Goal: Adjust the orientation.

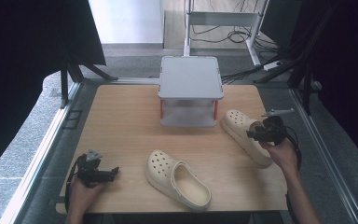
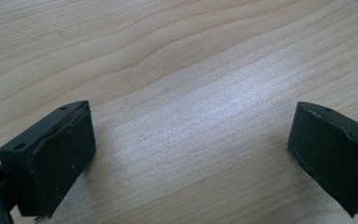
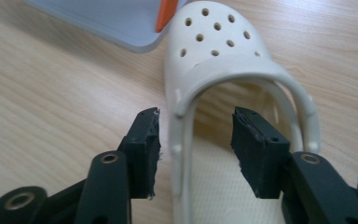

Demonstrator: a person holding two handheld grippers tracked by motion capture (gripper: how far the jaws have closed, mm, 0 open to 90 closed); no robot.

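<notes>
Here, the right gripper (image 3: 196, 154) straddles a clog's (image 3: 223, 60) side wall, jaws apart; the left gripper (image 2: 191, 154) gapes.

My left gripper (image 1: 103, 173) sits low at the near left, held in my left hand (image 1: 81, 191), its jaws standing wide apart with nothing between them. My right forearm reaches in from the near right, and my right hand (image 1: 282, 154) carries the right gripper (image 1: 252, 135) pointing left, jaws partly closed, not pressing on anything.
</notes>
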